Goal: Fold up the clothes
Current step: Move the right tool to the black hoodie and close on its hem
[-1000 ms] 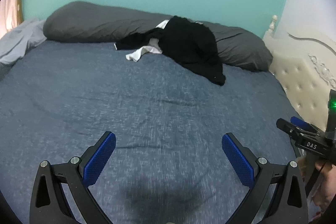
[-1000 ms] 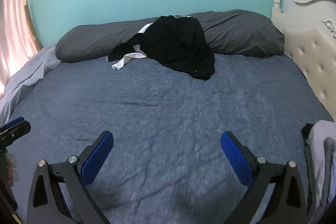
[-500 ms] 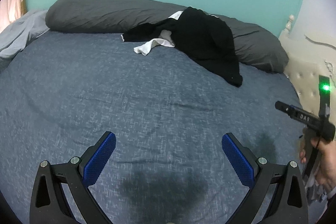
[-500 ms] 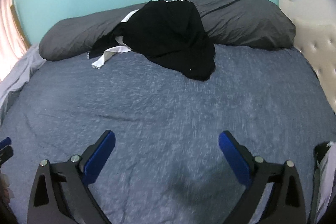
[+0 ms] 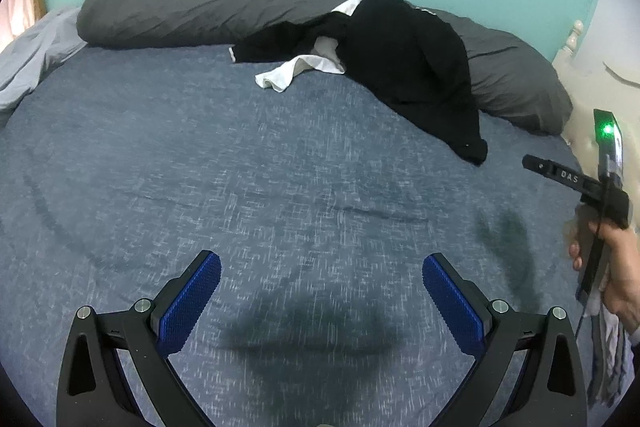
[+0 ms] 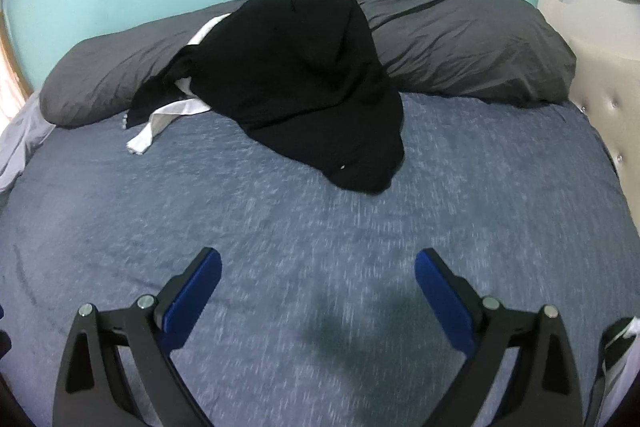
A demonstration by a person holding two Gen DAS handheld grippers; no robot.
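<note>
A heap of black clothes (image 5: 408, 67) with a white garment (image 5: 292, 73) under it lies at the far side of the blue bed, draped over a long grey pillow. It also shows in the right wrist view (image 6: 304, 83), with the white garment (image 6: 160, 125) at its left. My left gripper (image 5: 320, 267) is open and empty above the bed, well short of the heap. My right gripper (image 6: 318, 263) is open and empty, a little short of the heap's near edge. The right gripper's body also shows at the right of the left wrist view (image 5: 580, 183).
The blue bedsheet (image 5: 200, 167) fills the foreground. A long grey pillow (image 6: 460, 39) runs along the teal wall. A cream tufted headboard (image 6: 608, 87) stands at the right. A pale grey blanket (image 5: 32, 59) lies at the far left. Folded cloth (image 6: 624, 355) shows at the lower right edge.
Both grippers have moved forward over the bed toward the black heap, which looks larger now. Both stay open and empty.
</note>
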